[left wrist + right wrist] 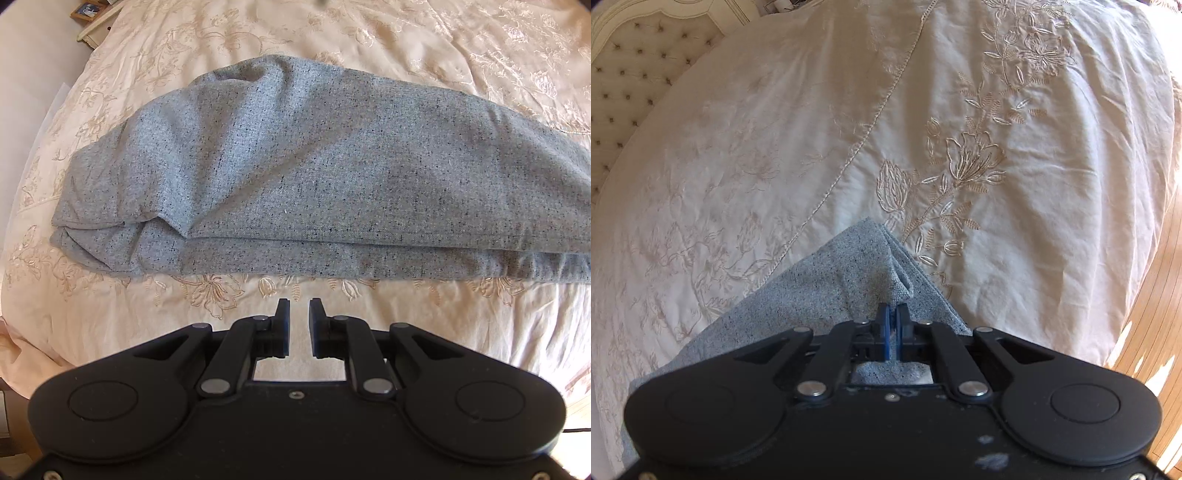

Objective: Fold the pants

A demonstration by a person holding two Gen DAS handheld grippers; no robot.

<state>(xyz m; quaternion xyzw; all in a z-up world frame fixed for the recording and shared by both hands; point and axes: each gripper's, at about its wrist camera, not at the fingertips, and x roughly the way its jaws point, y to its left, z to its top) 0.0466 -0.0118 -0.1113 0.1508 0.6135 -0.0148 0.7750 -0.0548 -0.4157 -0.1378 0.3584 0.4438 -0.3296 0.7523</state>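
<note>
Pants: the grey speckled pants lie folded in layers across the bed, long side running left to right in the left wrist view, with loose creases bunched at the left end.
Bed: a cream bedspread with embroidered flowers carries the pants; a tufted headboard shows at upper left in the right wrist view.
Left gripper: the left gripper hovers just short of the near edge of the pants, jaws a little apart, nothing between them.
Right gripper: the right gripper is clamped on a fold of the grey fabric, with a corner of the pants spreading ahead of it.
Floor: wooden floor shows at the right edge.
</note>
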